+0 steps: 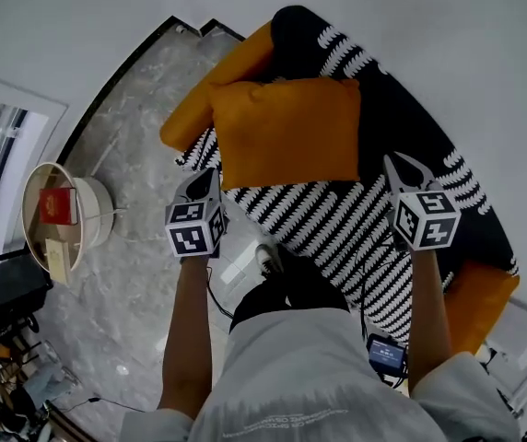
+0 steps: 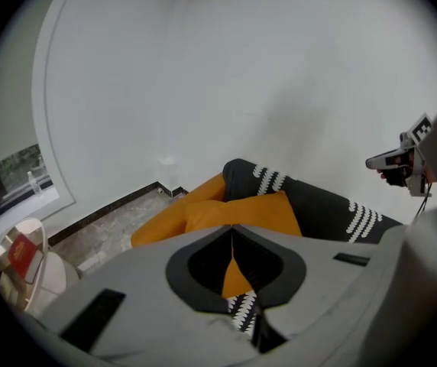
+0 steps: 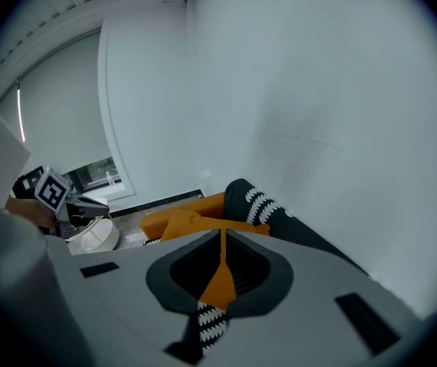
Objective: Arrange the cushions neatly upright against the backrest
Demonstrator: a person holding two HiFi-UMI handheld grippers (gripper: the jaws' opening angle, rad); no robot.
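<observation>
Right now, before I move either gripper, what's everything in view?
Sofa: one, black with white pattern, orange ends, centre.
Cushion: one, orange, on the sofa ahead of both grippers.
Side table: one, pale, round, on the floor at left.
Red box: one, on the side table.
Floor: grey marble, left of the sofa.
Left gripper: jaws shut, empty, at the sofa's left edge.
Right gripper: jaws shut, empty, over the seat.
</observation>
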